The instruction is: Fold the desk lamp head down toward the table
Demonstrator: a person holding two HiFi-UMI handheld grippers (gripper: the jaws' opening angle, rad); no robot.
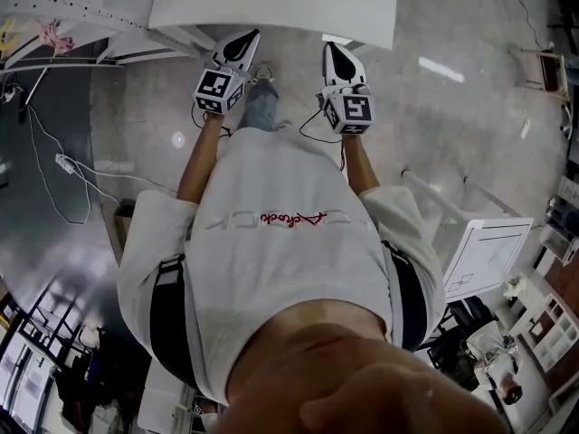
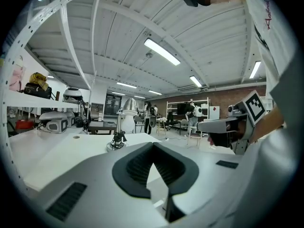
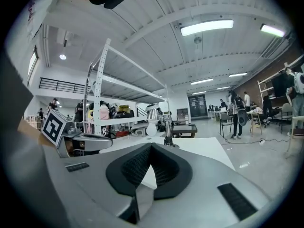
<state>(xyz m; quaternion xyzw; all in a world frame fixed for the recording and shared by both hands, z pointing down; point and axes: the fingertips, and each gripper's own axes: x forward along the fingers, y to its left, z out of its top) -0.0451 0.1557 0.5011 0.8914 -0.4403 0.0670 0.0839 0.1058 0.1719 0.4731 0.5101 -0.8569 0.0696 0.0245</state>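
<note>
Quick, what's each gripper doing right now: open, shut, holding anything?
Left gripper: shut, holding nothing.
Right gripper: shut, holding nothing.

I get bright, even light from ceiling tubes (image 2: 161, 51) high ahead of the left gripper (image 2: 153, 148). The floor (image 1: 441, 69) glares, and picture edges bend and darken.

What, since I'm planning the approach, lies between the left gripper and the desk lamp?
Only bare table before the desk lamp, in the left gripper view.
</note>
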